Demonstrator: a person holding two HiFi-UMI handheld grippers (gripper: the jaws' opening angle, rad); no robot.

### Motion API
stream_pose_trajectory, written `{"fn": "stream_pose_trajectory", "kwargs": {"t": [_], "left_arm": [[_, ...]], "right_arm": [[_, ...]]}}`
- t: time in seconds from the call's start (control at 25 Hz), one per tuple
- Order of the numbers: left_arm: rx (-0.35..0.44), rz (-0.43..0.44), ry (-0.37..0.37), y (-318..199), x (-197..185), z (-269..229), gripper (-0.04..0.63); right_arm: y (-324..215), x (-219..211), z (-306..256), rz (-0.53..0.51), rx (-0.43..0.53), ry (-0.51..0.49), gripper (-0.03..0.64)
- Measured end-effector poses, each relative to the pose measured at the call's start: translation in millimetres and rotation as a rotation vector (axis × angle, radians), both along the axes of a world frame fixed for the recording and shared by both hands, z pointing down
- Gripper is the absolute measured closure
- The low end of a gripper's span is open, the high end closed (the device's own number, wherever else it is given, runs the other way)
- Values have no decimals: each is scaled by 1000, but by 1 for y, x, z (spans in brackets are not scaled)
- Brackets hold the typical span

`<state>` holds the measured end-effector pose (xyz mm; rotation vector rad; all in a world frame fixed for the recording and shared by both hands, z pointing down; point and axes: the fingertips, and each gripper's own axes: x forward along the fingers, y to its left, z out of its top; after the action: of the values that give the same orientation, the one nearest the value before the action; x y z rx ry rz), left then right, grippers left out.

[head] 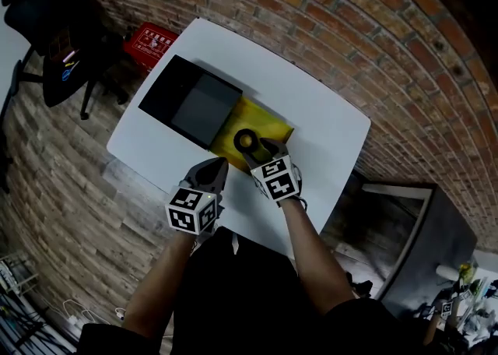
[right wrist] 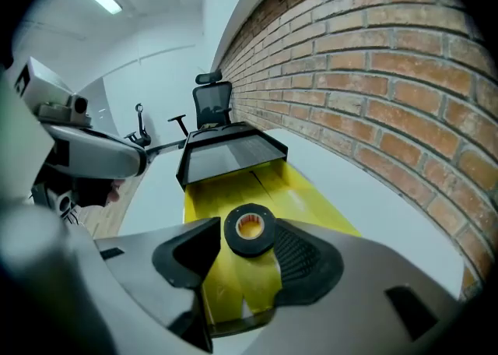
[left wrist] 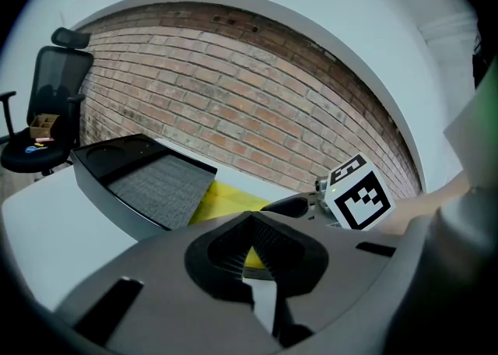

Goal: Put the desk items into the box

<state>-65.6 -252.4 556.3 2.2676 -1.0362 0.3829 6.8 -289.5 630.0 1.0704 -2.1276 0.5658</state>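
Note:
A black roll of tape (right wrist: 249,248) with an orange core sits between the pads of my right gripper (right wrist: 247,230), which is shut on it and holds it just above a yellow folder (right wrist: 261,186). In the head view the tape roll (head: 245,141) is over the yellow folder (head: 268,121), just right of the open black box (head: 191,100) with its grey inside. My left gripper (head: 216,165) hovers near the table's front edge with its tips together and nothing in them. The left gripper view shows the box (left wrist: 148,182) ahead to the left.
The white table (head: 327,120) stands against a brick wall. A red crate (head: 149,42) and a black office chair (head: 47,42) are on the floor to the left. The right gripper's marker cube (left wrist: 358,194) shows at the right in the left gripper view.

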Motion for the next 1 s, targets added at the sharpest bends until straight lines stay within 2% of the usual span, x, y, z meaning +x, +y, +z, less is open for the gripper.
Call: {"fn": "stream_pose_trajectory", "kwargs": {"t": [0.2,0.32,0.6,0.8,1.0], "left_arm": [[22,22,3,4,10,-10,589],[35,34,7,9,14,-16,589],[74,36,14,22,22,-38,589],[111,29,13,30,21,-58,589],[143,7,31,36,13,-82,589]], "right_arm": [[10,9,-26,47,48,-94,512],[21,17,-39,71,58,-131,570],[53,37,-76,95,114,-232,595],[68,56,-115,167,197,-329,597],[83,70,-154,198,269,-360,597]]}}
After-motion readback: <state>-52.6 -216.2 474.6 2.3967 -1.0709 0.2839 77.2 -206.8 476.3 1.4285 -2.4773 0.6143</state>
